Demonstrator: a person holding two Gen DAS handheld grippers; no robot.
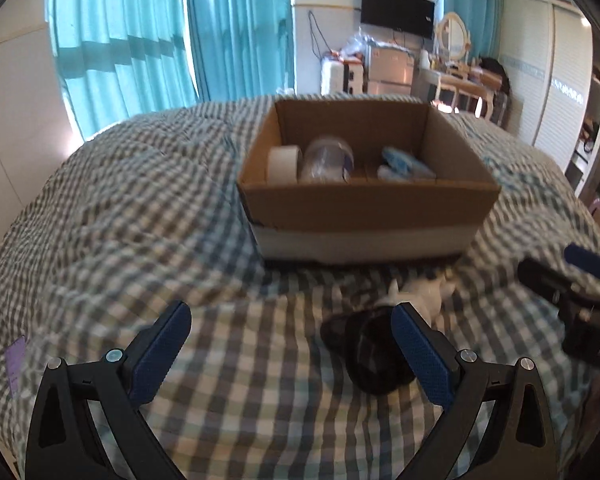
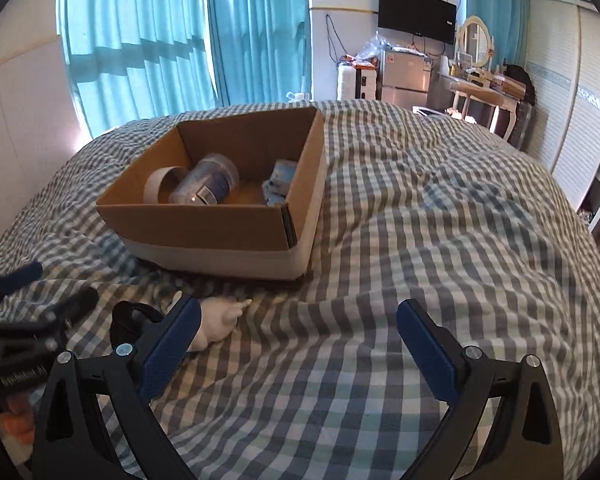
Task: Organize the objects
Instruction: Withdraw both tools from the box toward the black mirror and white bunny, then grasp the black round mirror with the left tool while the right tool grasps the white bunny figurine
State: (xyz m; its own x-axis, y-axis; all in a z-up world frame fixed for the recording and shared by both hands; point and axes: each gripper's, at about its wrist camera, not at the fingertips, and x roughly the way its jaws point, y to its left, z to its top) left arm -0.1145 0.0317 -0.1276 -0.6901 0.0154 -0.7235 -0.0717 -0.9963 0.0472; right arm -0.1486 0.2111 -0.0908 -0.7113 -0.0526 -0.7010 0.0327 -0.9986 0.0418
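Note:
An open cardboard box (image 1: pixel 364 208) stands on the checked bedspread; it also shows in the right wrist view (image 2: pixel 204 224). Inside lie a white tape roll (image 1: pixel 282 164), a clear plastic jar (image 1: pixel 328 158) and blue-white packets (image 1: pixel 404 164). A black and white plush toy (image 1: pixel 380 344) lies on the bed in front of the box, its white part showing in the right wrist view (image 2: pixel 216 322). My left gripper (image 1: pixel 292 344) is open and empty, its right finger beside the toy. My right gripper (image 2: pixel 300 340) is open and empty over bare bedspread, right of the toy.
The checked bedspread (image 2: pixel 440 240) is rumpled into folds. Blue curtains (image 1: pixel 160 32) hang behind the bed. A wall TV (image 2: pixel 416 14), fridge (image 2: pixel 404 76) and dressing table (image 2: pixel 488 88) stand at the far wall. The right gripper shows at the edge of the left wrist view (image 1: pixel 572 284).

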